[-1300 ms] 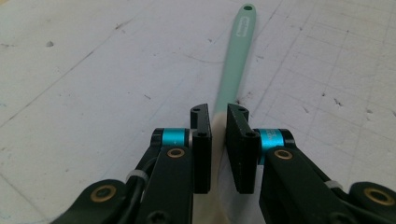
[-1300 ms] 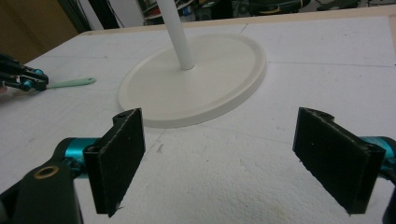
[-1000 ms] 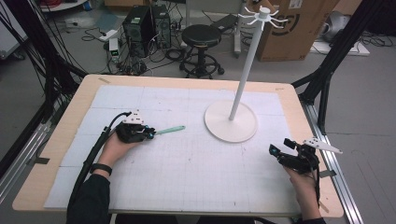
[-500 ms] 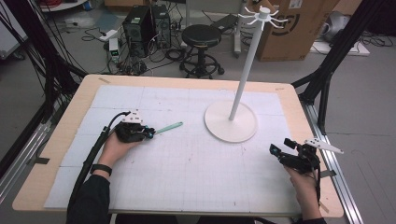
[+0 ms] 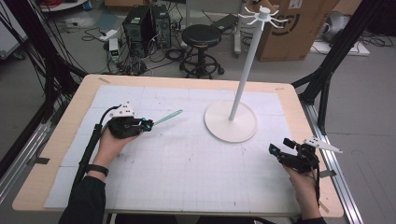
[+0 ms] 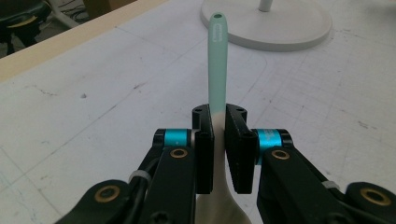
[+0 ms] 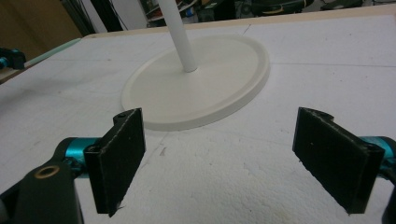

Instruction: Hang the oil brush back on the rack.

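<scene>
Two hand-held grippers sit over a wooden table [image 5: 60, 140] covered by a white gridded mat [image 5: 187, 168], with a white stand [image 5: 231, 122] as the landmark: a round base, a tall pole and small hooks at the top. Compared with a second ago, the left gripper [image 5: 148, 124] has turned a little, so the mint-green spatula [image 5: 167, 117] it carries now angles upward and points more toward the far side of the stand's base instead of lying level. The right gripper [image 5: 272, 149] and the stand have not moved.

The left gripper, well to the left of the stand's base, is closed tightly on the spatula. In the left gripper view the jaws pinch the neck where the pale blade meets the green handle [image 6: 217, 56]; the blade sits behind the jaws and the handle sticks out ahead, its end with a small hole aimed at the stand's base [image 6: 280, 28].

The right gripper [image 7: 238, 158] lies near the table edge on the near right of the stand, jaws spread wide and holding nothing, facing the base [image 7: 201, 88]
</scene>
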`<move>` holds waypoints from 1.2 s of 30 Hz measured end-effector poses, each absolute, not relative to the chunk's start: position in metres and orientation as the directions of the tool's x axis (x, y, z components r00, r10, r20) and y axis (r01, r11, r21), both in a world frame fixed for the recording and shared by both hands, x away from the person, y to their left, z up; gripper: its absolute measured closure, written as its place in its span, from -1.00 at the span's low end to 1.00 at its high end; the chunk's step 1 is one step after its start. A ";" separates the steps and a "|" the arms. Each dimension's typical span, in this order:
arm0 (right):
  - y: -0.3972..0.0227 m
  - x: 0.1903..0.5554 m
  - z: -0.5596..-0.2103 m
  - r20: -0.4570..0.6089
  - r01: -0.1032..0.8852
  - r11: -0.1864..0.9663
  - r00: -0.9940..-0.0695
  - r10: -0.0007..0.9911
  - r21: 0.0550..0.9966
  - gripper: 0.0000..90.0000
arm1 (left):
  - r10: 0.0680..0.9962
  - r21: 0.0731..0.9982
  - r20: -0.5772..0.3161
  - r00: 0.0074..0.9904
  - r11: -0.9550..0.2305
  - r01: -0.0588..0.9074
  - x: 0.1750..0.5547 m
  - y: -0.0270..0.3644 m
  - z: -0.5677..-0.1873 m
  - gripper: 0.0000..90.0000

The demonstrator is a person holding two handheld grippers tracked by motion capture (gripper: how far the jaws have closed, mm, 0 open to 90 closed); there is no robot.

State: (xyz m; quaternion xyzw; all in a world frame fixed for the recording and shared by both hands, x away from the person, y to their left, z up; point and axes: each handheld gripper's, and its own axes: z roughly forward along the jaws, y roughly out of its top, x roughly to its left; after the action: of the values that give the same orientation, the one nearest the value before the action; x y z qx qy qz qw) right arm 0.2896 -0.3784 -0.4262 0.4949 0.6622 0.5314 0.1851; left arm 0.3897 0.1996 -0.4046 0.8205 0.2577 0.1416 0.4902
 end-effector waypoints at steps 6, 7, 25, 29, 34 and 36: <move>-0.378 0.291 -0.427 0.284 0.465 -0.054 -0.441 0.851 0.884 -0.64 | 0.536 0.909 -0.030 0.844 -0.337 0.247 0.386 0.188 -0.377 0.83; -0.378 0.291 -0.427 0.286 0.467 -0.055 -0.440 0.851 0.883 -0.64 | 0.532 0.913 -0.033 0.846 -0.329 0.242 0.385 0.185 -0.373 0.83; -0.378 0.291 -0.427 0.285 0.465 -0.052 -0.445 0.849 0.884 -0.64 | 0.484 0.963 -0.016 0.875 -0.227 0.144 0.387 0.141 -0.287 0.83; -0.379 0.291 -0.427 0.285 0.465 -0.053 -0.445 0.849 0.884 -0.64 | 0.468 0.968 -0.013 0.883 -0.216 0.129 0.390 0.127 -0.270 0.83; -0.379 0.291 -0.427 0.290 0.469 -0.057 -0.443 0.848 0.882 -0.64 | 0.446 0.973 -0.021 0.895 -0.197 0.121 0.395 0.115 -0.246 0.83; -0.379 0.291 -0.427 0.288 0.464 -0.057 -0.445 0.848 0.884 -0.64 | 0.439 0.976 -0.023 0.898 -0.186 0.116 0.396 0.113 -0.237 0.83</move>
State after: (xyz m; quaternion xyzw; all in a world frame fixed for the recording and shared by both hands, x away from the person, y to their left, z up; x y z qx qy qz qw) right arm 0.2908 -0.3792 -0.4271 0.4950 0.6627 0.5323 0.1803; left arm 0.3959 0.1127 -0.2366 0.7585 0.1831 0.1321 0.6113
